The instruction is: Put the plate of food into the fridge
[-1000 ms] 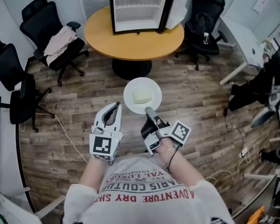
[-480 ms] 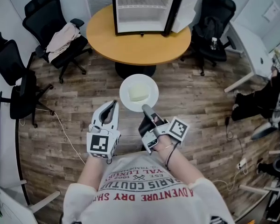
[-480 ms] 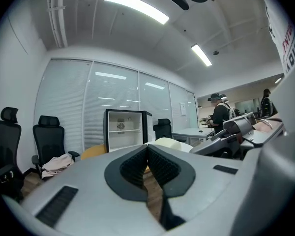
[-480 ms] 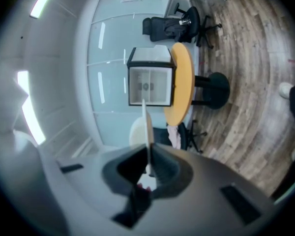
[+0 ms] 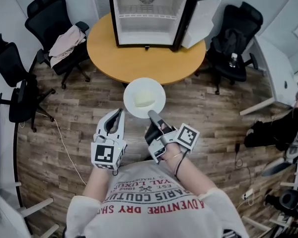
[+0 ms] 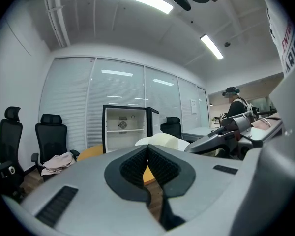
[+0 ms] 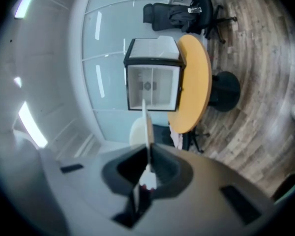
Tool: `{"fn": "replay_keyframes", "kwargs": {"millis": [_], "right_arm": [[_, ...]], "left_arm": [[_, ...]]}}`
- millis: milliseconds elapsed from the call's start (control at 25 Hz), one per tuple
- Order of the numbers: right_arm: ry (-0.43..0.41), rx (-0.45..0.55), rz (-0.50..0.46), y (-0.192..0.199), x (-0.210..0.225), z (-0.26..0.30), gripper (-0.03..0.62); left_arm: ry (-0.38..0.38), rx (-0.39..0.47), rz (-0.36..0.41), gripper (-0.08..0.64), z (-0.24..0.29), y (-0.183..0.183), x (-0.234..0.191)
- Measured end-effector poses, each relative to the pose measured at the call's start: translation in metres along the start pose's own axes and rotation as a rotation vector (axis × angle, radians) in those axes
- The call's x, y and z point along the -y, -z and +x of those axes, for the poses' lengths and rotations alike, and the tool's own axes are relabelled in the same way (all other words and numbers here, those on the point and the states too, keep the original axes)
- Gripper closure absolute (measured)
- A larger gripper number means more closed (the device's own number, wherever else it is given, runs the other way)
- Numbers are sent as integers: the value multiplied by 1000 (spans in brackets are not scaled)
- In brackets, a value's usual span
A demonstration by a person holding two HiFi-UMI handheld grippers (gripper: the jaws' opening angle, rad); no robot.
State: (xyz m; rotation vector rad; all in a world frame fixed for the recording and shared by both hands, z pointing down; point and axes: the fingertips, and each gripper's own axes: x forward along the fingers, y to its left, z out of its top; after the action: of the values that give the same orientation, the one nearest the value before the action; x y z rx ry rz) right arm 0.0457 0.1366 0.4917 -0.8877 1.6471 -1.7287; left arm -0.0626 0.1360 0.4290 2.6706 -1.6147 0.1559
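Pinching the near rim of the plate (image 5: 134,89), your right gripper (image 5: 151,116) is clamping its jaws almost shut on that thin edge; your left gripper (image 5: 118,117) is hanging beside it, jaws together on nothing. The plate, bearing a pale block of food (image 5: 144,100), is hovering by the near edge of the round table (image 5: 139,61), where the fridge (image 5: 148,19) is standing with its door (image 5: 201,19) open. You are best advancing with the rim level, aiming at the bare lower shelf (image 5: 145,36). The right gripper view is showing the rim edge-on between the pads, a contact that the head view is hiding beneath the jaws.
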Motion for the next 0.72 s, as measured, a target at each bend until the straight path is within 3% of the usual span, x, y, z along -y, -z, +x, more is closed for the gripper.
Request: {"fn": "replay_keyframes", "kwargs": {"millis": [360,720], "right_arm": [[19,-74,-24,-106,3,21,552],[24,-84,-1,-164,6,43,552]], "left_arm": [[-65,23,4,526,98,-15,28],[-64,14,-1,528,163,-22,39]]}}
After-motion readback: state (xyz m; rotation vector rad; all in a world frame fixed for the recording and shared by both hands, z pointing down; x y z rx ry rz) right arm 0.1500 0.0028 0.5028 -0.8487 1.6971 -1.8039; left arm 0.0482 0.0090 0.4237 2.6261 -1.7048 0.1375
